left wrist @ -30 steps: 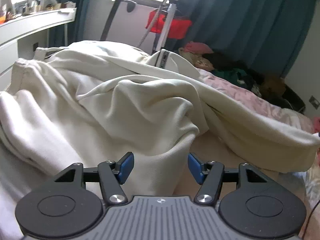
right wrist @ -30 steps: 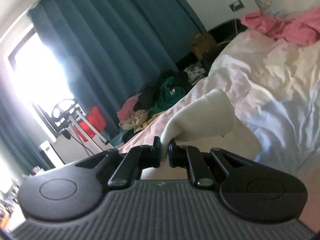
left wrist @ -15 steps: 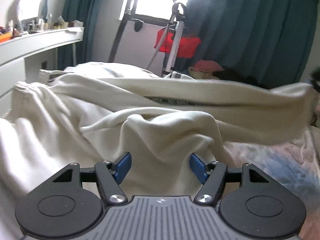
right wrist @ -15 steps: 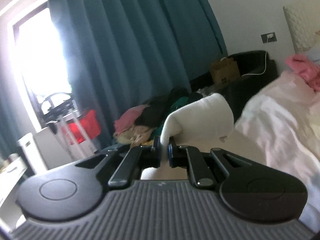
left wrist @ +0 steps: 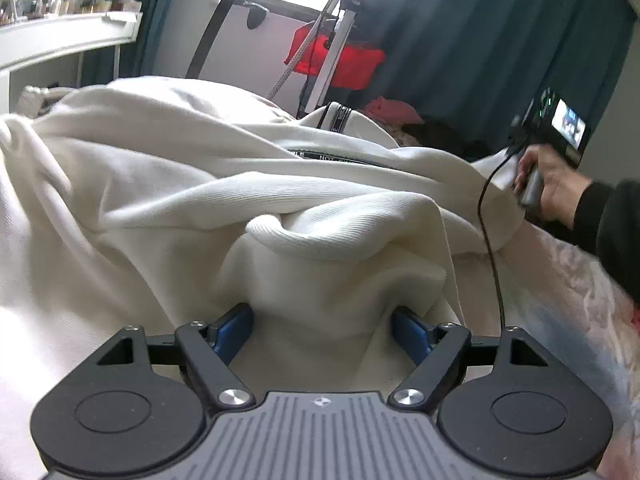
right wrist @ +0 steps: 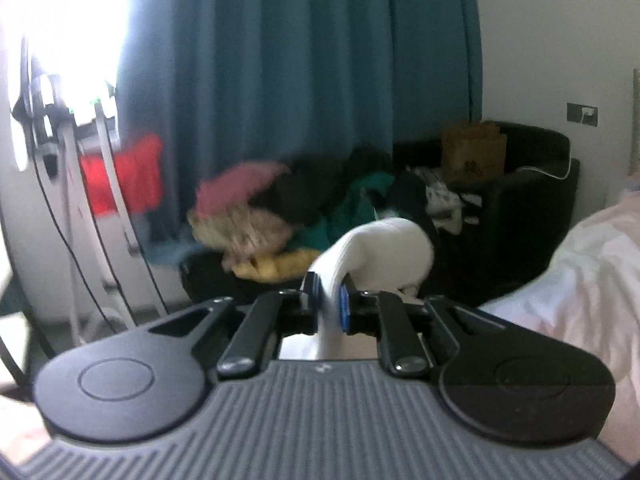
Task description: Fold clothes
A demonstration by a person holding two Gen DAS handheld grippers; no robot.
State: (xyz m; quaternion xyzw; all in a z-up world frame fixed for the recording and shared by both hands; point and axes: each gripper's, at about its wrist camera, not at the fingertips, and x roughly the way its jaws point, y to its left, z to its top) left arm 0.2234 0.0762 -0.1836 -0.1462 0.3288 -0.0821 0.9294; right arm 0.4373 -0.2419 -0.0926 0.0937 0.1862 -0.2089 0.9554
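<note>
A cream white sweatshirt [left wrist: 200, 184] lies rumpled across the bed in the left wrist view. My left gripper [left wrist: 322, 330] is open, its blue pads on either side of a raised fold of the cloth. My right gripper [right wrist: 329, 304] is shut on a cuff or edge of the same sweatshirt [right wrist: 384, 248], which curls up over its fingers. In the left wrist view the right gripper [left wrist: 520, 168] shows at the far right, held in a hand, pulling the cloth's end outward.
The bed has a pale pink sheet [right wrist: 592, 256]. A black armchair [right wrist: 520, 184] piled with clothes [right wrist: 320, 200] stands beyond it. Teal curtains [right wrist: 300, 60], a red bag on a metal stand [left wrist: 336, 60] and a white shelf [left wrist: 60, 36] lie behind.
My right gripper has swung up and away from the bed with the cloth end in it. My left gripper has pushed forward into the fold, which now sits between its open pads.
</note>
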